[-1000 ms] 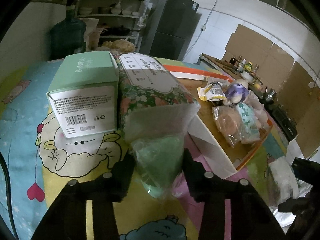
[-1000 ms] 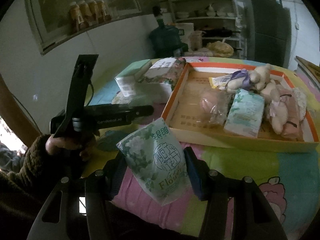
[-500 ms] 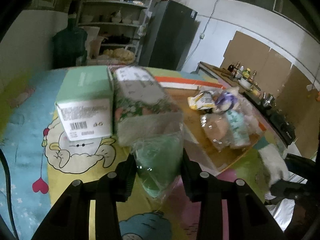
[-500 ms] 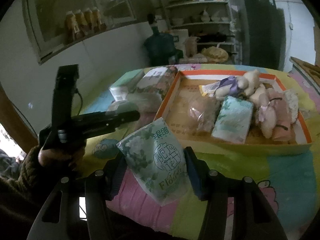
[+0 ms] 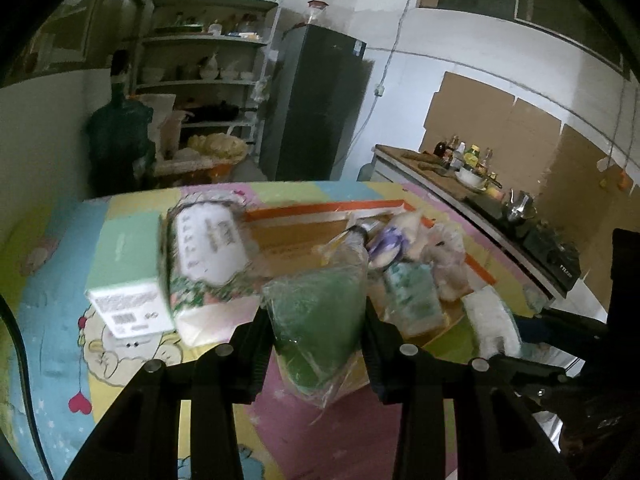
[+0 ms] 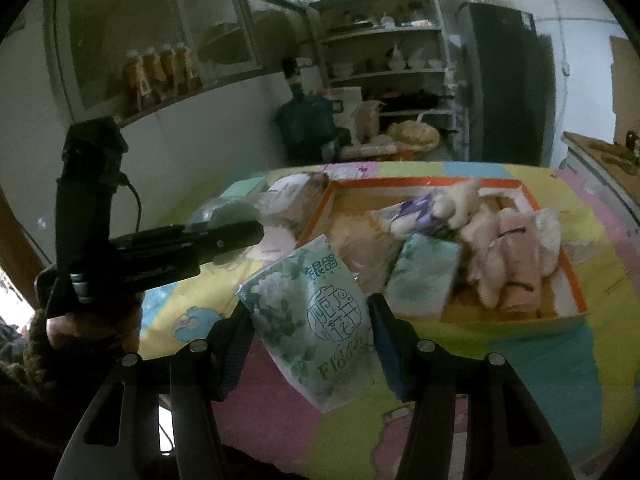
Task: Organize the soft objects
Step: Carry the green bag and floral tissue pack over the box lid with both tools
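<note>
My left gripper (image 5: 316,340) is shut on a green soft item in a clear plastic bag (image 5: 318,320), held up above the colourful tablecloth. My right gripper (image 6: 310,340) is shut on a white-green floral tissue pack (image 6: 312,320), also lifted off the table. An orange-rimmed cardboard tray (image 6: 570,276) lies ahead, holding plush toys (image 6: 500,248), a teal tissue pack (image 6: 424,276) and other bagged soft things. In the right wrist view the left gripper (image 6: 240,232) reaches in from the left, held by a hand (image 6: 80,320).
A mint box (image 5: 124,284) and a floral package (image 5: 208,256) sit left of the tray. A second white pack (image 5: 492,320) shows at the right in the left wrist view. Shelves (image 5: 208,60), a dark fridge (image 5: 316,108), a water jug (image 5: 120,136) and a counter (image 5: 460,184) stand behind.
Both grippers have risen with their packs still held. The left one lifted more and moved toward the tray, so the boxes now look smaller and lower.
</note>
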`<state>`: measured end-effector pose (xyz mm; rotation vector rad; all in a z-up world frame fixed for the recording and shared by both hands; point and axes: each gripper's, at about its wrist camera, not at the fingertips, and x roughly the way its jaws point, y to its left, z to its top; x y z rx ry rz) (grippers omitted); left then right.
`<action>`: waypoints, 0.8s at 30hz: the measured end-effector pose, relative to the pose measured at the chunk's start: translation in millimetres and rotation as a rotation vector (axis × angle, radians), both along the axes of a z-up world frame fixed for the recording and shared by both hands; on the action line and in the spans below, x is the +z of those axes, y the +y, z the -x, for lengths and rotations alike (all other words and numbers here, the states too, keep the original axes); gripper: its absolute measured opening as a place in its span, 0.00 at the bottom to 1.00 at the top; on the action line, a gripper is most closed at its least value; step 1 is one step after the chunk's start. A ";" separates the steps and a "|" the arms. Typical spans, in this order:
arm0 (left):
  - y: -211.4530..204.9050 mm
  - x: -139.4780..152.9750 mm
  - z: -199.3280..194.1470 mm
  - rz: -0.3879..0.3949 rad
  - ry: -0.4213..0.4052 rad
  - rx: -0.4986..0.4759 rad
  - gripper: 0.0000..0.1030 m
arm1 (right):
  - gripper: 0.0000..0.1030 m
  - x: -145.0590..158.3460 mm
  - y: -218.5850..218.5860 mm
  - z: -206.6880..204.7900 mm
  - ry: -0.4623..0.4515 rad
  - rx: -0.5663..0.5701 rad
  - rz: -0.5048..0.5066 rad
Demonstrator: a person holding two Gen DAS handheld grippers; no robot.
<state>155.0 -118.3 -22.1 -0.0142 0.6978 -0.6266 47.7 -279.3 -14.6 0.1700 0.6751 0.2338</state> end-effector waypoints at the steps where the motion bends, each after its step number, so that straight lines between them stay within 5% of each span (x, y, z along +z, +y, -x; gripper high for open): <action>1: -4.3 1.3 -0.1 -0.001 -0.003 0.000 0.39 | 0.56 0.9 -2.0 0.4 -0.004 -0.003 0.002; 24: -77.7 19.1 -45.7 -0.014 -0.022 0.047 0.39 | 0.56 36.9 -94.0 -27.9 -0.109 -0.125 0.085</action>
